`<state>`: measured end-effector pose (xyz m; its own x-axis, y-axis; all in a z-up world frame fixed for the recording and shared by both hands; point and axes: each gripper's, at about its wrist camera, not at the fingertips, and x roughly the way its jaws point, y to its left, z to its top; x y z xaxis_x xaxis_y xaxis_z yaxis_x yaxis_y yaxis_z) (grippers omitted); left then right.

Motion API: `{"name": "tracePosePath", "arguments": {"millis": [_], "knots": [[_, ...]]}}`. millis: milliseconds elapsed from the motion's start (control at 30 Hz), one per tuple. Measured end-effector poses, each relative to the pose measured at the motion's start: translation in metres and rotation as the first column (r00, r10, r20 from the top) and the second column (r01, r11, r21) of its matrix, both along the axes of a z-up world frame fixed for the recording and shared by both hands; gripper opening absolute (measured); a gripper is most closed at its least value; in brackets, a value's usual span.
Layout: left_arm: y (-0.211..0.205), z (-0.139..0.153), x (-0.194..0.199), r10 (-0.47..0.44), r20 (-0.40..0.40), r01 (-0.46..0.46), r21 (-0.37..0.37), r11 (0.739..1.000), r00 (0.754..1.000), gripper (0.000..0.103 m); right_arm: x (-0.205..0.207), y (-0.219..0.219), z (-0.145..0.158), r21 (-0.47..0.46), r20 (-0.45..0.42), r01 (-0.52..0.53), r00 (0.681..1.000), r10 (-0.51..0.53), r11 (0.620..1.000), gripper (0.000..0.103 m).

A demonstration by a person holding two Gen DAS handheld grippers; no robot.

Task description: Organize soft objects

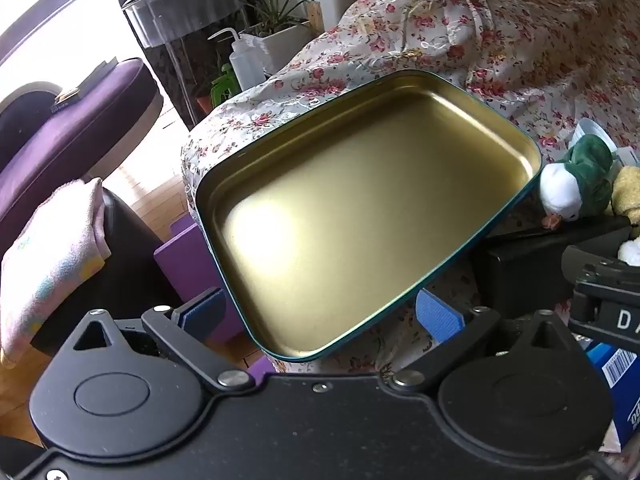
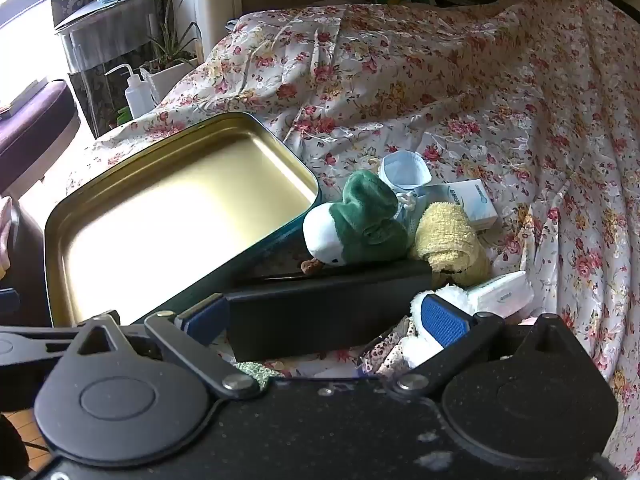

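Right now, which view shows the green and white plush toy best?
The right wrist view: the plush toy sits whole near the centre, beside the tin. The left wrist view catches it small and distorted at the right edge.

Both views ride just behind a pair of tongs and look steeply down onto a bed under a floral cover (image 2: 460, 92). The left wrist view sits close over the gold-lined tin (image 1: 360, 216), which fills its middle. The right wrist view, a little further right, has that tin (image 2: 168, 220) at nine o'clock. Both show the green and white plush (image 1: 576, 184) (image 2: 356, 224): three o'clock left, centre right.
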<state>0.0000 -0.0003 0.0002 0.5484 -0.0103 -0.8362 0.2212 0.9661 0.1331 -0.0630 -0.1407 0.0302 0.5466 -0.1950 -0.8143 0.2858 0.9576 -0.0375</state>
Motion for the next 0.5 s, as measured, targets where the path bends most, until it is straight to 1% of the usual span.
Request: {"name": "tracePosePath", "arguments": {"millis": [100,167,300,500], "knots": [[0.0002,-0.0016,-0.0044,-0.010,0.005,0.010,0.005,1.000,1.000,0.099,0.0001,-0.0001,0.0004,0.002,-0.002,0.003,1.000,-0.003,1.000,0.103],[0.0005,-0.0023,-0.0014,-0.017,-0.008,0.017,0.002,1.000,1.000,0.099,0.0000,-0.0001,0.0011,0.004,0.000,0.003,1.000,-0.003,1.000,0.103],[-0.0025,-0.0046,-0.0019,-0.022,-0.007,0.022,0.017,1.000,1.000,0.099,0.0000,-0.0020,-0.0016,0.007,0.001,0.003,1.000,-0.003,1.000,0.103],[-0.0031,-0.0052,-0.0057,-0.014,-0.005,0.014,0.012,1.000,1.000,0.099,0.0007,-0.0021,-0.0038,0.005,-0.001,0.002,1.000,-0.002,1.000,0.103]]}}
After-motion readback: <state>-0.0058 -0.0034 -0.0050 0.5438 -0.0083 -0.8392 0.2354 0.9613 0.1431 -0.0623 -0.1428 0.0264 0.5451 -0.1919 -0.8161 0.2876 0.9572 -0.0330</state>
